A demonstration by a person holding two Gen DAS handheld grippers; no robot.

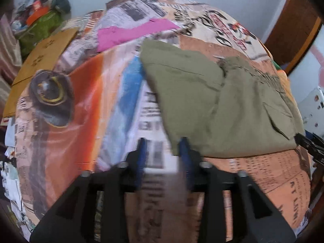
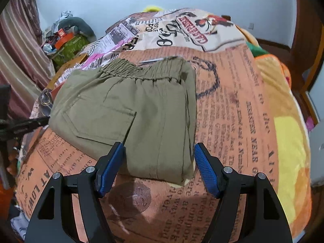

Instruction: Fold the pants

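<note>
Pants [image 2: 129, 113] of olive twill lie folded into a thick, roughly square packet on the newsprint-patterned bedspread [image 2: 232, 111], just beyond both grippers.

Nearest in the right wrist view, the right gripper [image 2: 159, 168] hangs with its blue pads spread wide, one to either side of the packet's near corner and neither pressing the cloth. In the left wrist view the left gripper [image 1: 163, 151] has its jaws partly apart over bare bedspread, with nothing between them. Its right finger sits at the packet's near edge, though blur hides whether it touches.

The cloth looks light and soft, a woven cotton with some body. It should hold a crease but sag and splay if lifted by one point. Several layers are stacked, so a pinch at the near folded edge should gather all of them, while a shallow bite would likely peel off only the top layer.

Further in, a patch pocket [image 2: 101, 119] adds a stiffer, flatter area. At the far side the elastic waistband [image 2: 137, 70] is gathered and bulky, probably the firmest place to hold. Beyond the packet a pink garment [image 1: 131, 33] lies on the bedspread, well apart.
</note>
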